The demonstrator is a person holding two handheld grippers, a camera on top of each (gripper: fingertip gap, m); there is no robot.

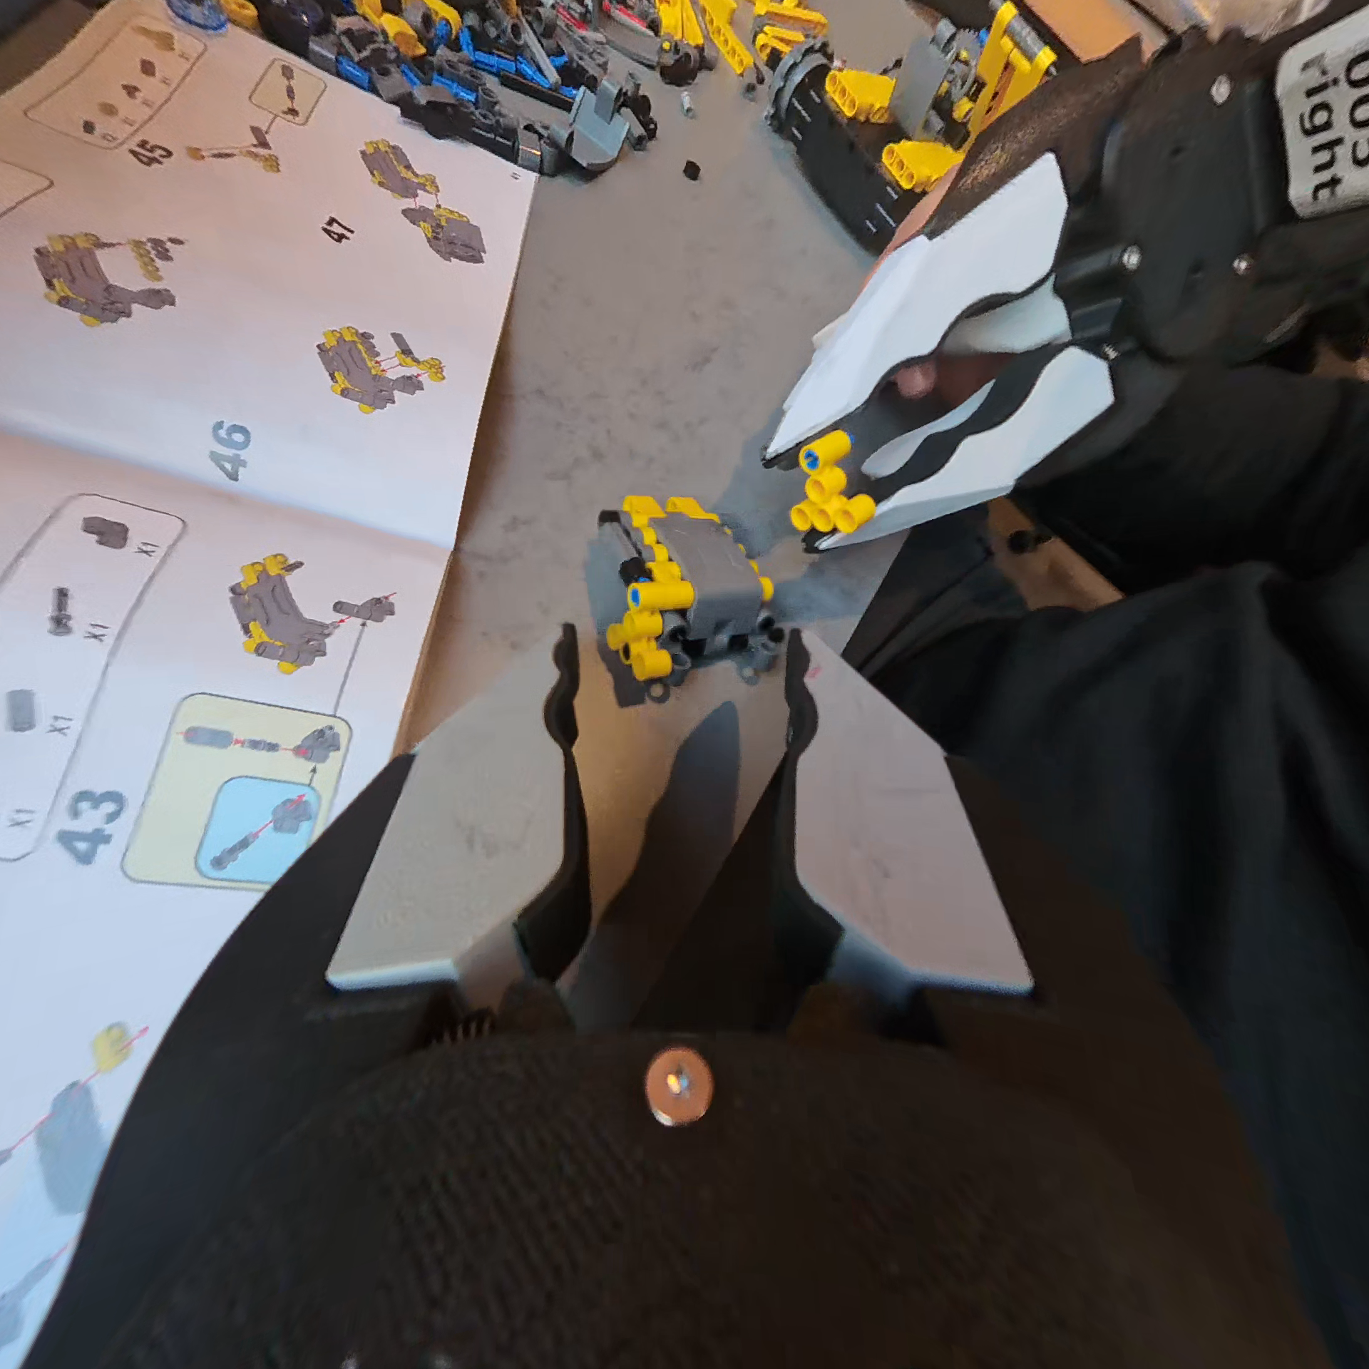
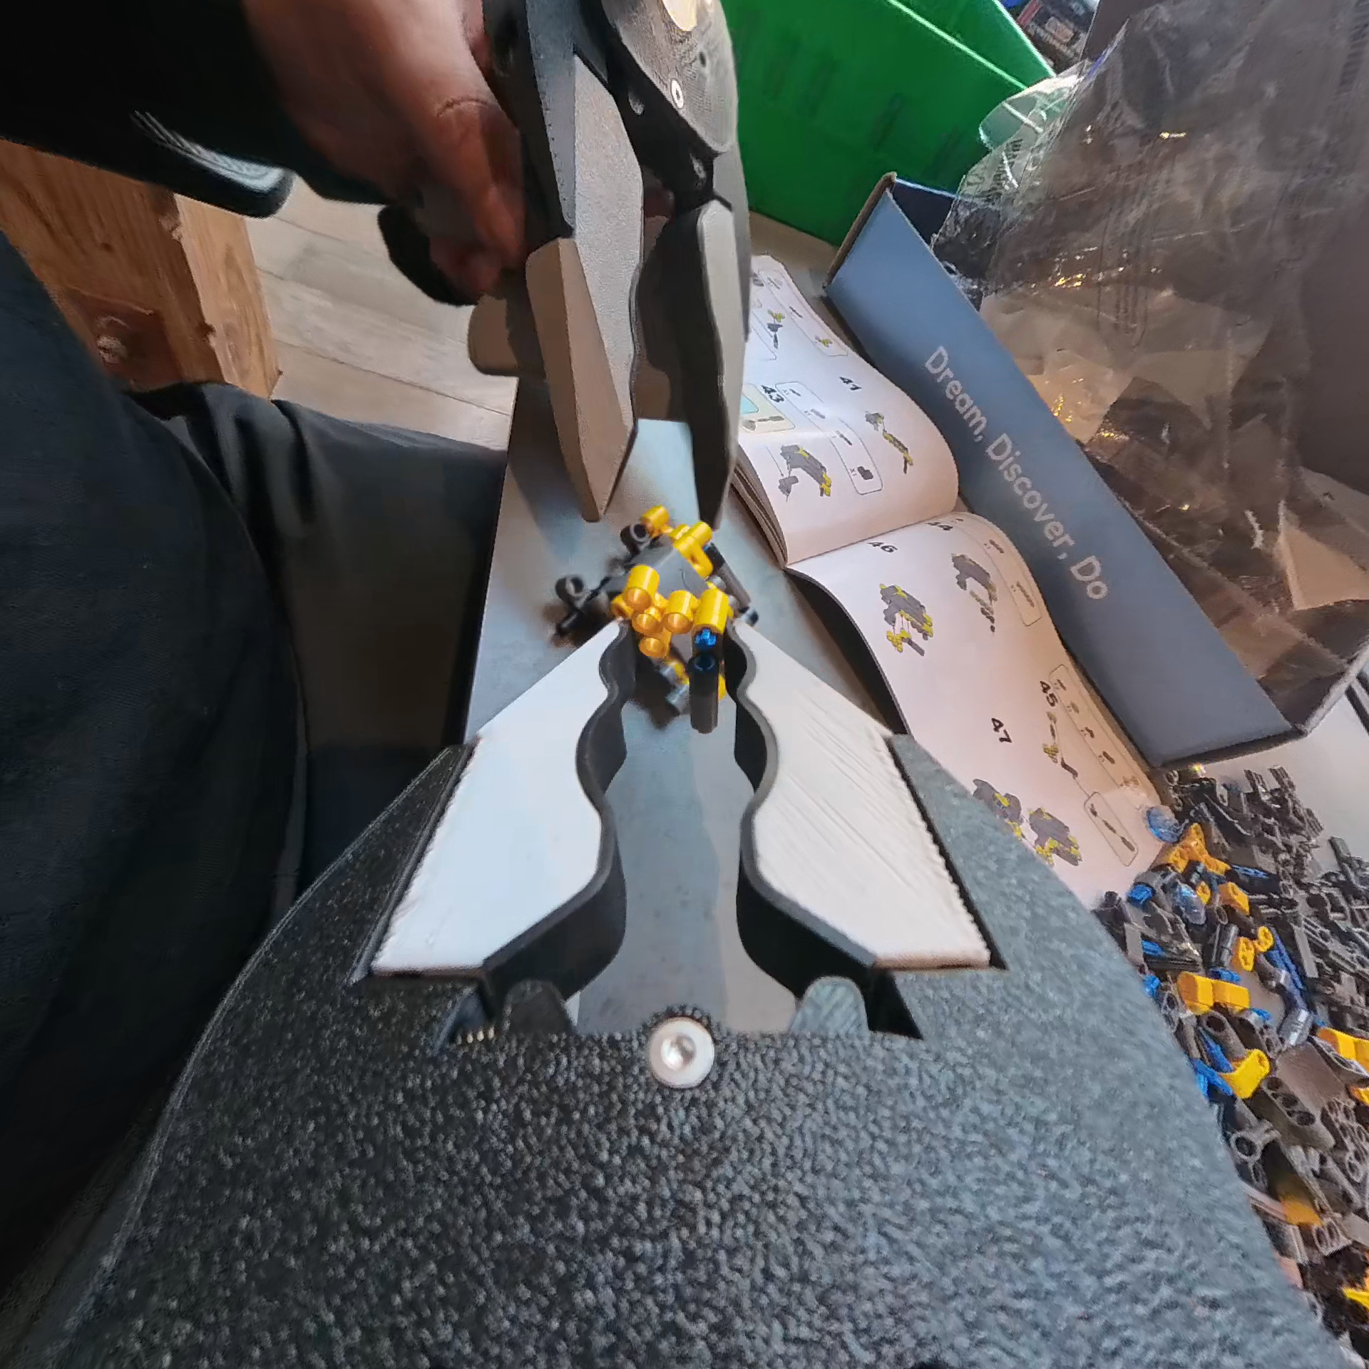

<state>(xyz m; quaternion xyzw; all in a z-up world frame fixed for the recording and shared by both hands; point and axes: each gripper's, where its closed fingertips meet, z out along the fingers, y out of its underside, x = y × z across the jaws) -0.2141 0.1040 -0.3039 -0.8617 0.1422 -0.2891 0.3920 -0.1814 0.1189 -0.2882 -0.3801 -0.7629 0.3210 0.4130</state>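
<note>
- Gripping a yellow connector piece [image 1: 826, 481] by its sides, the right tongs [image 1: 807, 496] are clenched on it; a blue pin shows at one end of the piece.
- The held piece hangs just beside the grey-and-yellow assembly [image 1: 689, 593], on its far right side in the left wrist view. Whether the two touch cannot be told.
- The assembly rests on the grey table [image 1: 630, 296], near its right edge.
- The left tongs [image 1: 681, 652] are released, jaws spread, with the tips flanking the near end of the assembly. Contact with it is unclear.
- An open instruction booklet [image 1: 259, 333] lies to the left of the assembly.
- A pile of loose parts [image 1: 481, 52] in yellow, blue, grey and black lies at the far side of the table.
- In the right wrist view, a blue-grey box [image 2: 1037, 481] holding a clear plastic bag [image 2: 1185, 222] stands beyond the booklet.
</note>
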